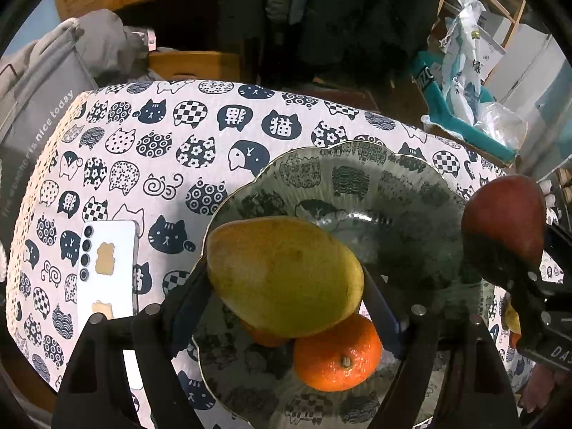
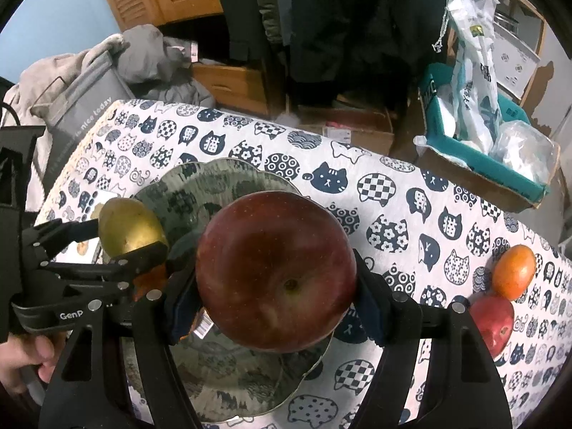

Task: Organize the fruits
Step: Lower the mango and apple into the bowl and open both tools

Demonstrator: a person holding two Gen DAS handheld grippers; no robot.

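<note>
Mango (image 1: 284,275) in left hand-held gripper (image 1: 286,307), apple (image 2: 275,279) in right hand-held gripper (image 2: 277,296), both over glass plate (image 1: 357,164).
L pads clamp mango's sides; long axis runs across, between the fingers, tilted. R pads clamp apple, calyx end facing cam. Orange (image 1: 338,354) on plate under mango. Plate centre bare ahead of both. Phone (image 1: 107,268) left of L; 2 fruits (image 2: 513,271) on surface (image 1: 171,136) right of R.

Left tool (image 1: 286,286) grips mango (image 1: 282,275) above plate (image 1: 357,178).
</note>
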